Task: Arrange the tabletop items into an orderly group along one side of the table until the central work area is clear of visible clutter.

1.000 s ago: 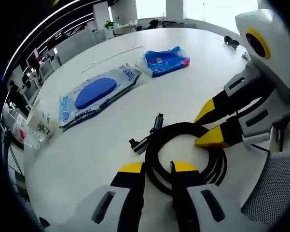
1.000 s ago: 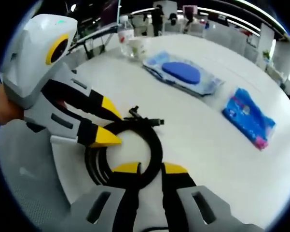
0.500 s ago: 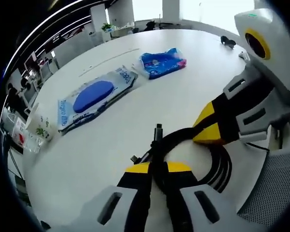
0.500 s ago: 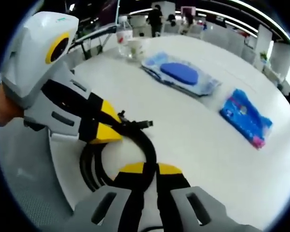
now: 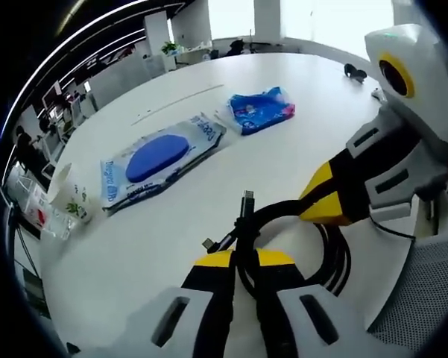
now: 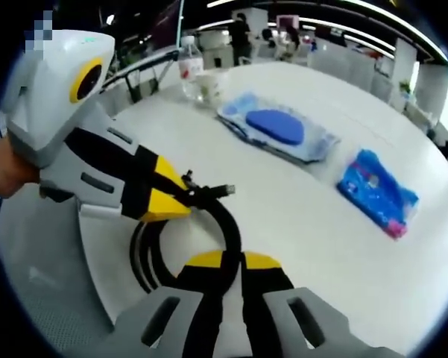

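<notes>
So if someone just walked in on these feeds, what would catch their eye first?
Most likely the coiled black cable near the white table's edge, with the left gripper and right gripper both shut on its loops from opposite sides. Next, further across the table, the flat wet wipes pack with its blue oval lid, and the smaller blue packet beyond it.

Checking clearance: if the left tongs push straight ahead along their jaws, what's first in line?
The left tongs are shut on the coiled black cable. Beyond its plug lies bare white table, then probably the wet-wipes pack; depth is unclear.
</notes>
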### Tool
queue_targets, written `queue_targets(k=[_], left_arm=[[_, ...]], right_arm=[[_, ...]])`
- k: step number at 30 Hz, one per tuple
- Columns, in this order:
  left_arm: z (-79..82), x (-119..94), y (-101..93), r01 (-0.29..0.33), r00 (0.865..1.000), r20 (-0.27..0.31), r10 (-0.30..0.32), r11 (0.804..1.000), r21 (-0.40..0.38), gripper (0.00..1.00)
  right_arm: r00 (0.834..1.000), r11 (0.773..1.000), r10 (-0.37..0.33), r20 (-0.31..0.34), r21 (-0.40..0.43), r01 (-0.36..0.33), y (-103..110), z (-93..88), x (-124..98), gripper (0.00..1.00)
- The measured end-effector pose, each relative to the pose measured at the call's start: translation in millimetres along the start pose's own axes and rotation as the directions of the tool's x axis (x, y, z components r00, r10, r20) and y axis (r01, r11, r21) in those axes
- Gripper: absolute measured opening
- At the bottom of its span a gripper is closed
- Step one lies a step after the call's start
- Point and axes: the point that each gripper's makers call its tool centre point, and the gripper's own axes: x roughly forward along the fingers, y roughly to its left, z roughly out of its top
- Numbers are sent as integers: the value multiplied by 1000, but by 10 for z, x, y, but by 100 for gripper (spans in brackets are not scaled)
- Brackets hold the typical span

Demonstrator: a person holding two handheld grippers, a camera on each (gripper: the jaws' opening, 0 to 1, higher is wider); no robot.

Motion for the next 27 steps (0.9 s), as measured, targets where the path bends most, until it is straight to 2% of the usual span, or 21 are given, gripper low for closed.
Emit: queue_targets(k=[10, 18, 27], left_arm=[[147, -24, 150, -17, 1000, 20, 17, 1000, 2, 7], [215, -15, 296, -28, 999, 15, 28, 999, 27, 7], [231, 47, 381, -20, 1000, -7, 21, 999, 43, 7]], right_arm=[[999, 1000, -3, 40, 4, 3, -81, 204, 21, 3], [998, 1000, 4, 63, 17, -5, -89, 334, 75, 3], [997, 997, 29, 69, 76, -34, -125, 376, 165, 4]])
